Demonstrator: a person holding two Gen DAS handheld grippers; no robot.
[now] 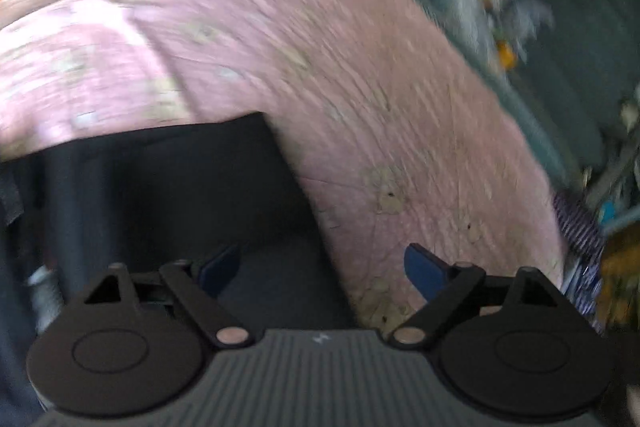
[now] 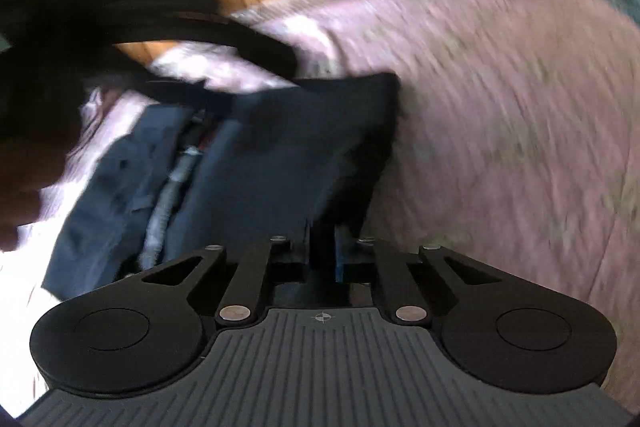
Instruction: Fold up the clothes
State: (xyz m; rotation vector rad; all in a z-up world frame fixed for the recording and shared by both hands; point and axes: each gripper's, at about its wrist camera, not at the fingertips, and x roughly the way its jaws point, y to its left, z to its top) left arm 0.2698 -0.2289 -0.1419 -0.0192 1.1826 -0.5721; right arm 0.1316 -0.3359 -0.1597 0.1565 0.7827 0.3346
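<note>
left claw wide open over garment | right claw clamped on garment edge | pink quilt beyond

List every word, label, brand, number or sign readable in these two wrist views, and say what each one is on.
No readable text in either view.
Small white mark on the left gripper grey ribbed body: too blurred to read.
Crosshair symbol on the right gripper grey ribbed body: a sign only, no letters.
Dark navy garment: no label visible.
Pink patterned quilt: beige motifs, no words.
</note>
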